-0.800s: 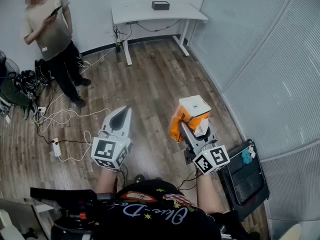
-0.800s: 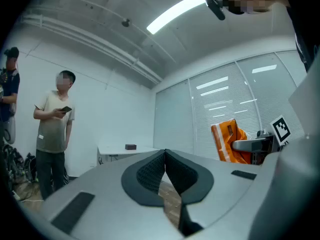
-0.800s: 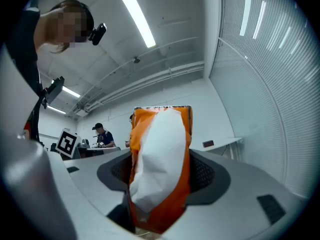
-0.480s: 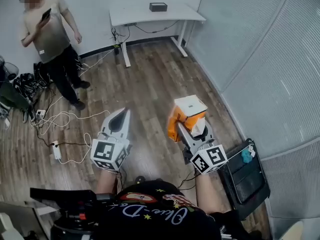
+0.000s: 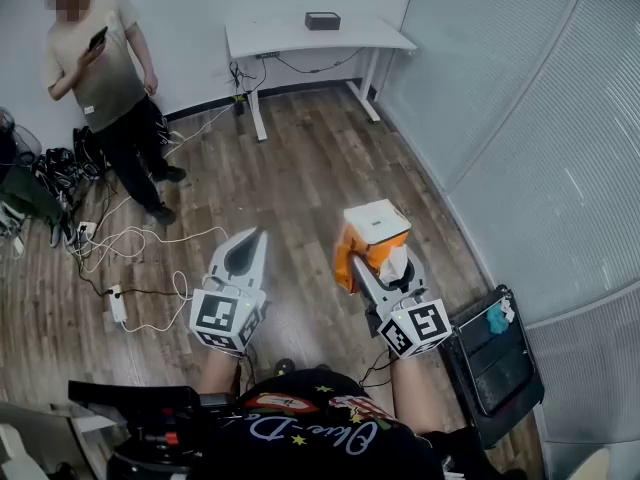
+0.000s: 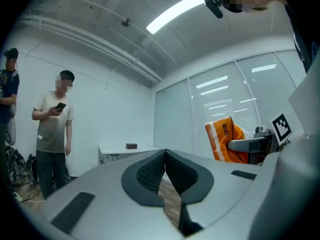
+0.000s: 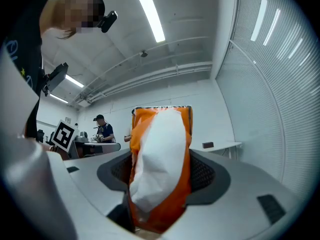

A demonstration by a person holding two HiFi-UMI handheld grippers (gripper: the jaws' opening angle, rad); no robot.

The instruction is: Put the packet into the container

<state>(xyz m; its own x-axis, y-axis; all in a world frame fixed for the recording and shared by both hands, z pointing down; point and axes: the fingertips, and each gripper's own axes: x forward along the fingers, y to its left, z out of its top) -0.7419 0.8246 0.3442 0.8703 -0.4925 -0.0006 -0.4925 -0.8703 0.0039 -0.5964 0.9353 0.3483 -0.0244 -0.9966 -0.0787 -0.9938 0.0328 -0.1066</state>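
Note:
An orange and white packet (image 5: 370, 236) stands up out of my right gripper (image 5: 385, 260), which is shut on it over the wooden floor. In the right gripper view the packet (image 7: 160, 169) fills the space between the two dark pads, pressed on both sides. My left gripper (image 5: 243, 251) hangs level to the packet's left, shut with nothing in it; its pads (image 6: 150, 171) meet at the tips. From the left gripper view the packet (image 6: 223, 140) shows at the right. No container shows in any view.
A person (image 5: 105, 88) stands at the back left holding a phone. A white desk (image 5: 315, 38) with a small black box (image 5: 322, 20) stands against the far wall. Cables and a power strip (image 5: 115, 303) lie on the floor at left. A dark case (image 5: 492, 358) sits at right.
Both grippers have drifted slightly lower and rightward in the head view. The packet stays held in the right gripper. The person at the back has shifted his arms.

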